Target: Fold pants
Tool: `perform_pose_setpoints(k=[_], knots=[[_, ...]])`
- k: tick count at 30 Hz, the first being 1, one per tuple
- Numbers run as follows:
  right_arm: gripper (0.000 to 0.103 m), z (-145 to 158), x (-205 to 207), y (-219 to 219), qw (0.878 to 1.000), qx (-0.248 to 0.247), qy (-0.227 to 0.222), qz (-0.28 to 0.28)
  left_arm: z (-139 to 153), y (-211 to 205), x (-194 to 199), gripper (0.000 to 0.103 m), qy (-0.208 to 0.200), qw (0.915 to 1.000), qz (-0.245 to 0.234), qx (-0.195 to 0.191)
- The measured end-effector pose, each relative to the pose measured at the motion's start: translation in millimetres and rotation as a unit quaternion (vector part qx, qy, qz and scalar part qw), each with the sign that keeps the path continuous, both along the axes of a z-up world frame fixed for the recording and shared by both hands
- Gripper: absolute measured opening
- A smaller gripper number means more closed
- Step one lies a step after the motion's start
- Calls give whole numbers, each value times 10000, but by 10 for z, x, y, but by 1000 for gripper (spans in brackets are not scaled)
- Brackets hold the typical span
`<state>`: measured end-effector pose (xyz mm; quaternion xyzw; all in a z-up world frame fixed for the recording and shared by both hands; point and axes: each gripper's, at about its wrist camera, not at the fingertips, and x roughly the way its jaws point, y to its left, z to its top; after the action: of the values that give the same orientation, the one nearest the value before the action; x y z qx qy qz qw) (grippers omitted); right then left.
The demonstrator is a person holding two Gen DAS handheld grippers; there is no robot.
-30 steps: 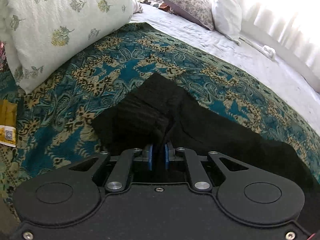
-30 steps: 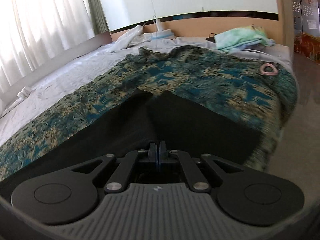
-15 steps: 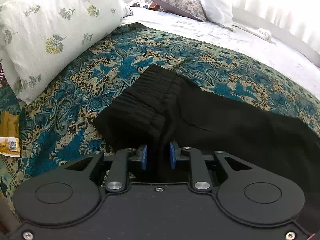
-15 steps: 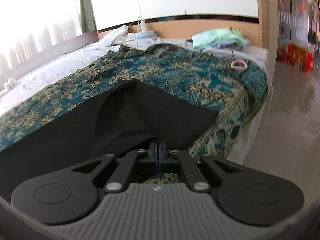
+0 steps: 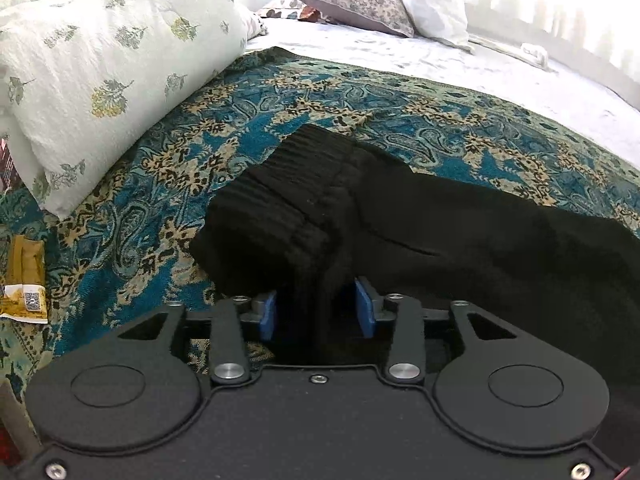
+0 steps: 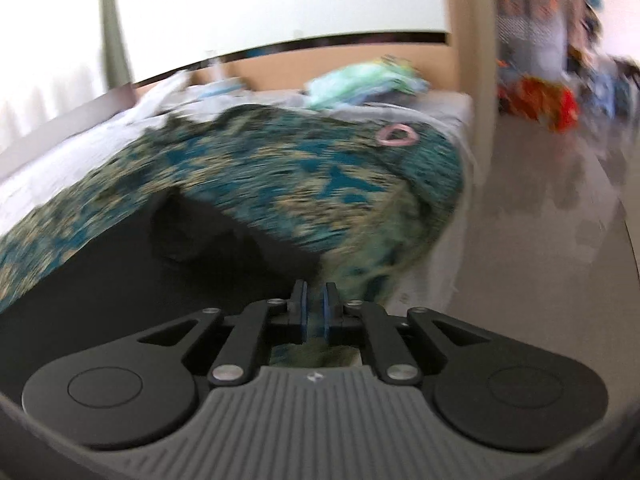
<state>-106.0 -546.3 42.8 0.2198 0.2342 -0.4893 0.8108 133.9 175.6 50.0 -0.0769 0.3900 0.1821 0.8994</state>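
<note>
- Black knit pants (image 5: 420,232) are lying on the blue patterned spread (image 5: 360,104), ribbed waistband (image 5: 288,196) bunched and folded over just ahead of the left gripper (image 5: 316,314), legs running off to the right
- The left gripper's blue pads (image 5: 267,316) are standing apart with the thick waistband fabric sitting between them; a second ago they were nearly together, half a second ago partly spread, so the gripper is letting go of the band rather than pinching it
- The waistband is now resting on the spread instead of hanging from the pads, which I am reading as one fold being laid down at this end
- The right gripper (image 6: 314,312) is showing a narrow gap between its pads (image 6: 301,314), where both earlier frames had them pressed together; nothing black is visible between them, only spread below
- The right view is smearing badly, so the gripper is swinging fast; the pants (image 6: 120,272) are now sitting low and left in that view, with the bed edge and floor (image 6: 540,280) filling the right
- Taken together, both ends are being released and the right hand is pulling away toward the bed's edge
- Judgement: this fold is finishing; the next pass is likely needing a fresh grip, and the lumpy waistband may be wanting smoothing first
- A pale pillow (image 5: 104,64) is lying just left of the pants, not touching them
</note>
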Motion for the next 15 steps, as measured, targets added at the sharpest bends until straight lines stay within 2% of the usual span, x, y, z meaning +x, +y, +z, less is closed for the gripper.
perform_pose_setpoints(k=[1,2,3,4,5,8,12,15], knots=[[24,19,-49,-41,9999,-8,-13,-106,14,-5,-15,48,-42,10000,23,11],[26,40,-97,-67,9998,-39,-30,-199,38,-25,-31,58,-103,9999,34,50],[28,55,-135,-81,9997,-52,-59,-249,66,-51,-45,63,-150,9998,25,98],[38,75,-167,-91,9995,-44,-107,-278,101,-82,-61,71,-215,9997,0,151],[45,91,-184,-91,9995,-29,-173,-271,143,-126,-81,75,-306,9993,-34,225],[49,146,-184,-21,9993,-13,-373,-94,296,-321,-135,86,-605,9964,-257,534],[59,226,-32,257,9967,12,-666,472,506,-703,-207,92,-986,9890,-778,783],[63,261,206,596,9895,-30,-757,1227,585,-1083,-258,93,-1104,9822,-1338,719]])
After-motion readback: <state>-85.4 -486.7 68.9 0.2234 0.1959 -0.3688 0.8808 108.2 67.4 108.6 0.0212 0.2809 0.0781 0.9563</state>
